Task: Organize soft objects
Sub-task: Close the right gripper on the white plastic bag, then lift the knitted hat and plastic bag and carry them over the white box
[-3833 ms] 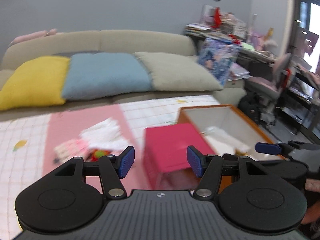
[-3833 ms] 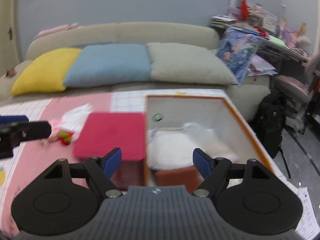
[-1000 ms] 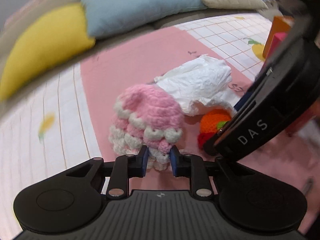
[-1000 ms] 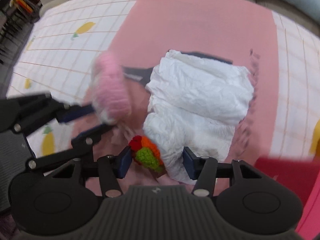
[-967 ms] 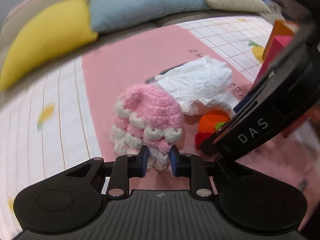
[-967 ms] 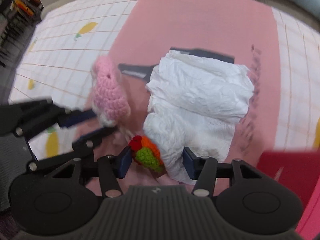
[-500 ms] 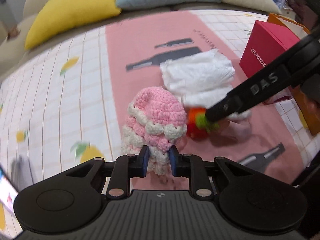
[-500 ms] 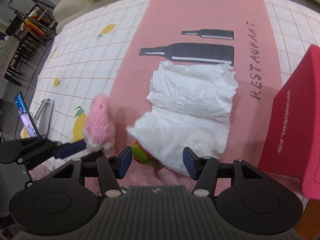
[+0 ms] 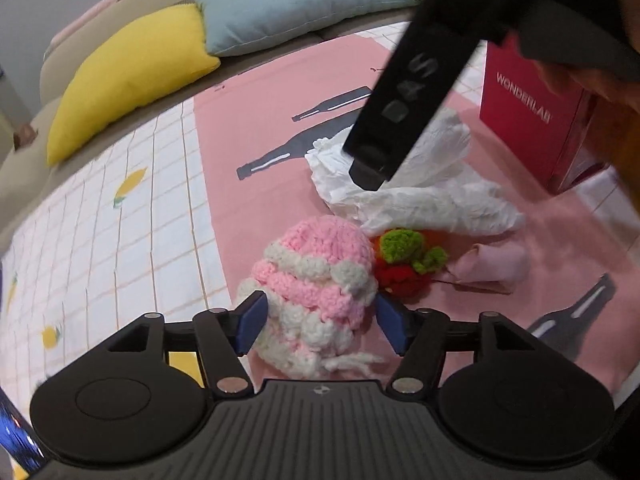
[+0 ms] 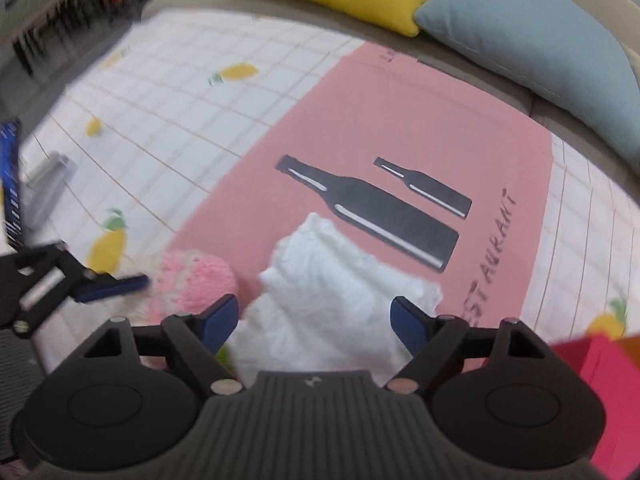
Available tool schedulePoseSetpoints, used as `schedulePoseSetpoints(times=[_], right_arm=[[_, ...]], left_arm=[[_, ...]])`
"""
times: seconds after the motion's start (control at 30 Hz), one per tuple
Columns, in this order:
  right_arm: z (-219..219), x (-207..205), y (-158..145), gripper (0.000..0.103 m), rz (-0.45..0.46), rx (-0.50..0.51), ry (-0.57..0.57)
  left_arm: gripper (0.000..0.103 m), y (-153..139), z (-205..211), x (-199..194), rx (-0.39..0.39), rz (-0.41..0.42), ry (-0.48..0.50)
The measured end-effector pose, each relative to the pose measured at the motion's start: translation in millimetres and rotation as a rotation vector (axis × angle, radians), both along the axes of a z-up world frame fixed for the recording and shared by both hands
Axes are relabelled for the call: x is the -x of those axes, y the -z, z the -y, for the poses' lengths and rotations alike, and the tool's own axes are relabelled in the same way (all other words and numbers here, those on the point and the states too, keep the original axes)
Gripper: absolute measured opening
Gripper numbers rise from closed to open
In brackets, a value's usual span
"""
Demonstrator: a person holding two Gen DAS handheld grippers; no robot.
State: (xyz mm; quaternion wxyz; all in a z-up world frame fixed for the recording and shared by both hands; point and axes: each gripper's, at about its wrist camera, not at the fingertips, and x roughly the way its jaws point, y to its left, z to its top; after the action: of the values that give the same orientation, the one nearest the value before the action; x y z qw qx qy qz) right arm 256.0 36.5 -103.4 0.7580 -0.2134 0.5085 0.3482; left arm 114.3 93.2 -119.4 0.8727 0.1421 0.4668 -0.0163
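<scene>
Your left hand-held gripper [image 9: 318, 322] is opening around the pink-and-white crocheted hat [image 9: 316, 276] (light, squashy): pinch its thick brim. Right hand-held gripper [image 10: 314, 322], jaws opening, holds nothing.

"WONDERLAB" stands in white on the red box [image 9: 532, 120]; "DAS" on the right gripper's black finger [image 9: 404, 96]; "RESTAURANT", partly hidden, on the pink mat [image 10: 400, 120].
</scene>
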Motion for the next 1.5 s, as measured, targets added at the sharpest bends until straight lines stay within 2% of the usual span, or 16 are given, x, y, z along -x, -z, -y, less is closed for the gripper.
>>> schedulePoseSetpoints(times=[0.1,0.2,0.3,0.4,0.43,0.5,0.57,0.63,0.7,0.93,1.4,1.5], right_arm=[[-10.3,-9.5,14.8,0.081,0.015,0.07,-0.006],[-17.7,-16.1,30.0,0.078,-0.01,0.132,0.037],[-23.4,-18.2,43.6,0.076,-0.05,0.153,0.059],[-24.2,-17.2,49.1,0.074,-0.047,0.155,0.072],[-23.2,-17.6,48.6,0.071,-0.054,0.151,0.075],[-21.7,-16.0,45.4,0.05,-0.056,0.146,0.079],[-19.8,-14.3,42.3,0.039,-0.041,0.149,0.079],[-18.3,-11.6,40.7,0.031,-0.029,0.148,0.075],[-16.5,-8.4,38.5,0.019,0.001,0.15,0.079],[-6.4,7.2,3.3,0.016,0.119,0.062,0.087],[46.1,34.8,-83.8,0.016,0.159,-0.165,0.171],[60.6,42.8,-100.5,0.016,0.174,-0.209,0.197]], left_arm=[[0.073,1.5,-4.5,-7.0,-0.013,0.0,-0.007],[0.066,1.7,-12.2,-11.4,0.014,-0.002,-0.025],[0.061,1.9,-18.6,-12.0,0.039,0.004,-0.042],[0.057,-0.1,-27.9,-11.6,0.092,0.016,-0.076],[0.054,-0.6,-31.0,-12.0,0.108,0.019,-0.09],[0.048,-1.4,-36.2,-13.6,0.135,0.026,-0.122],[0.038,-3.5,-38.3,-14.4,0.153,0.034,-0.143],[0.035,-5.1,-38.4,-15.7,0.16,0.04,-0.154],[0.033,-6.0,-36.5,-15.5,0.154,0.044,-0.156],[0.028,-23.3,-36.6,-4.6,0.157,0.099,-0.192],[0.027,-72.9,-29.7,14.5,0.222,0.197,-0.213],[0.027,-84.1,-28.3,18.3,0.261,0.217,-0.217]])
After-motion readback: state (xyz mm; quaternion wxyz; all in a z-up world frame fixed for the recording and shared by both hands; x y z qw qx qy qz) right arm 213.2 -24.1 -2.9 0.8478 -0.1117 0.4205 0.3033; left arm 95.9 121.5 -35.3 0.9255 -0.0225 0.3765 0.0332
